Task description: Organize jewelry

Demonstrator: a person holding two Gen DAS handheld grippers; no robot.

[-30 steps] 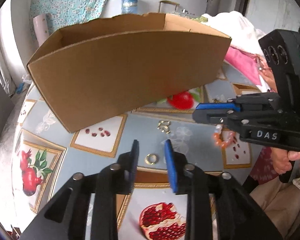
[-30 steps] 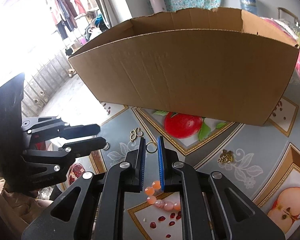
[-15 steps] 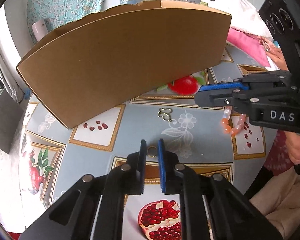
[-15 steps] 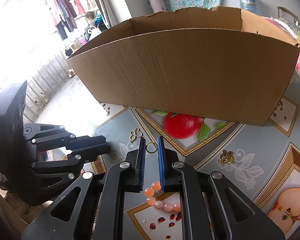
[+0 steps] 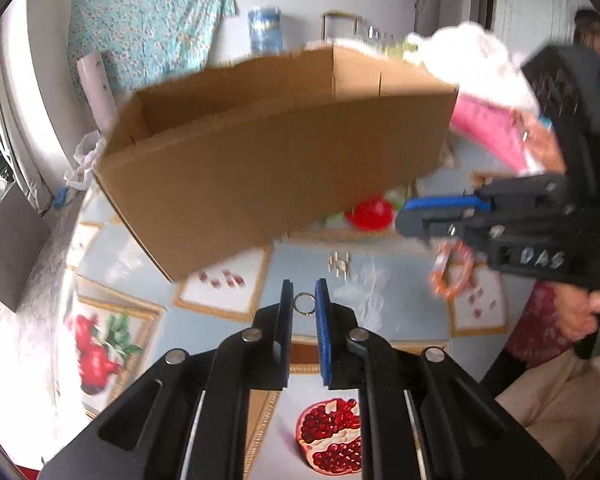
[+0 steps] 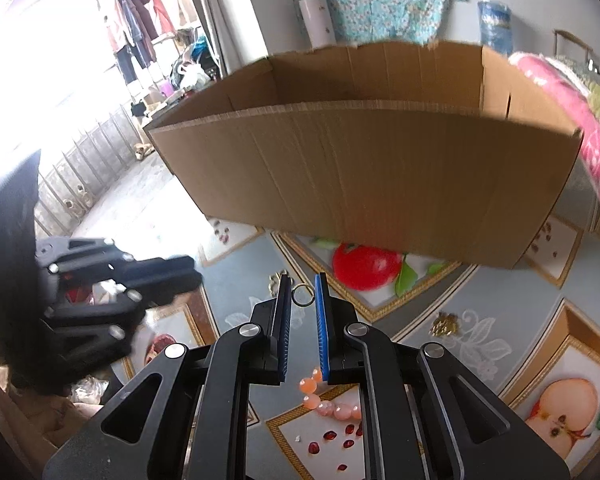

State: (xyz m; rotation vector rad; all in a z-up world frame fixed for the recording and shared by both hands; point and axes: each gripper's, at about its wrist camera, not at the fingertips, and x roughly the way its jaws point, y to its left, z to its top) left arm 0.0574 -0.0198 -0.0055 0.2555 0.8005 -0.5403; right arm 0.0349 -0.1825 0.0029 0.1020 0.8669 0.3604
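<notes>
My left gripper (image 5: 304,292) is shut on a small gold ring (image 5: 304,304), pinched at its fingertips a little above the fruit-print tablecloth (image 5: 220,320). My right gripper (image 6: 303,280) is shut on an orange bead bracelet (image 6: 320,400), which hangs under its fingers and also shows as a bracelet (image 5: 450,272) in the left wrist view. The open cardboard box (image 5: 280,168) stands just behind both grippers, its inside partly visible. In the right wrist view a gold ring (image 6: 303,295) shows just past my fingertips; I cannot tell whether it lies on the cloth.
A gold clasp piece (image 5: 339,266) lies on the cloth between the grippers and the box. A gold cluster (image 6: 444,323) lies to the right. The person's hand (image 5: 580,316) holds the right gripper. Pink cloth (image 5: 488,136) is piled beside the box.
The left jaws closed around the gold ring, dipping toward the cloth, then rose with it. The right gripper kept the bracelet and hardly moved. The box interior now shows more.
</notes>
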